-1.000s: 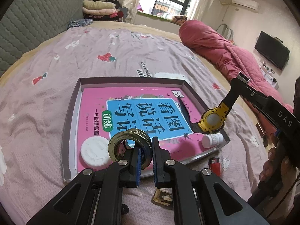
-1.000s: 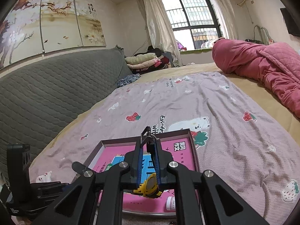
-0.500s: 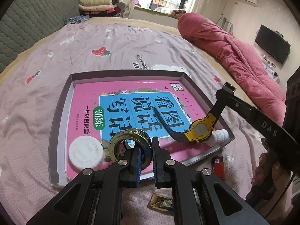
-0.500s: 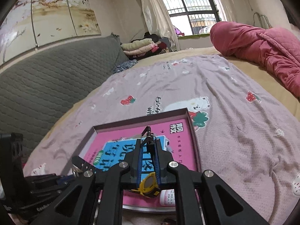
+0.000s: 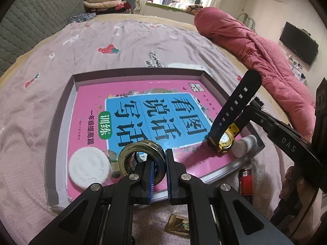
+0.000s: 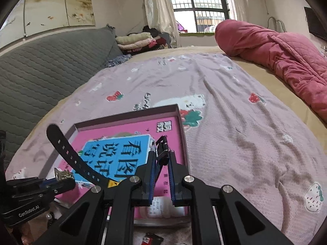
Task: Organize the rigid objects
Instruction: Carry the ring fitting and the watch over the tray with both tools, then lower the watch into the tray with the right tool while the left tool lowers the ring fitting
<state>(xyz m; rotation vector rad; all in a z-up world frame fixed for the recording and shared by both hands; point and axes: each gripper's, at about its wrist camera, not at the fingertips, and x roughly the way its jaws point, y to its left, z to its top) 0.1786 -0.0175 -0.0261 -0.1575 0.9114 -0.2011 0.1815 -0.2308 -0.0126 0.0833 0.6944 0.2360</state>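
Note:
A shallow grey box tray (image 5: 61,110) lies on the bed with a pink and blue book (image 5: 143,110) inside. My left gripper (image 5: 159,163) is shut on a gold tape roll (image 5: 141,155) over the tray's near edge, beside a white round lid (image 5: 89,168). My right gripper (image 6: 162,163) is shut on the buckle strap of a yellow and black watch (image 5: 223,140); the watch face rests on the book at the tray's right side, next to a small white bottle (image 5: 244,145). The watch's other strap (image 6: 69,153) sticks up.
A red lighter (image 5: 246,180) and a small gold wrapper (image 5: 178,226) lie on the pink sheet (image 5: 122,40) just outside the tray's near edge. A rolled red quilt (image 5: 255,38) lies at the right. A grey headboard (image 6: 40,65) is at the left.
The right gripper has lowered the watch onto the book by the white bottle, and its free strap has swung upward. The left gripper has come lower and closer over the tray, still holding the tape roll.

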